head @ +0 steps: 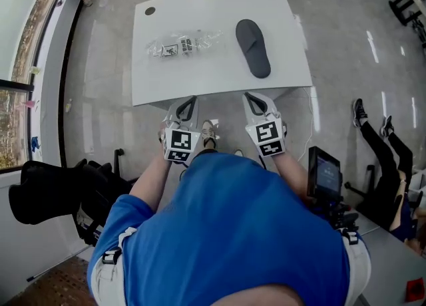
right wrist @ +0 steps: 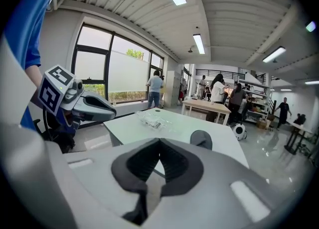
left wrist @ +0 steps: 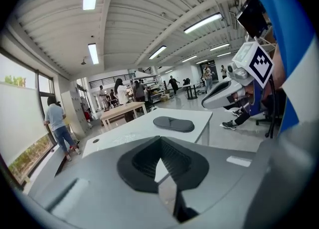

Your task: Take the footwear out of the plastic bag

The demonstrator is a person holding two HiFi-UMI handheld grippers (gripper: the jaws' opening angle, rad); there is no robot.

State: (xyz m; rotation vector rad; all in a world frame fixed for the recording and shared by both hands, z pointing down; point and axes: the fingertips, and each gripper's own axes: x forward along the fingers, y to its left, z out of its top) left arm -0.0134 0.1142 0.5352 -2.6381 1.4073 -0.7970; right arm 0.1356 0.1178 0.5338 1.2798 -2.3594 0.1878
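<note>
Slipper (head: 253, 47) lies bare on table (head: 213, 78) ahead of right gripper (head: 249, 97), apart from clear plastic bag (head: 183, 44) ahead of left gripper (head: 189, 100); both grippers clenched shut, empty; slipper prob. light, soft, bendy; best pinched at heel rim or side edge.

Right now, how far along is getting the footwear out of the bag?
Done, apparently: the dark slipper lies bare on the table, apart from the clear bag. In hand: nothing; the left tool and right tool are shut, empty. Left: seemingly nothing.
</note>
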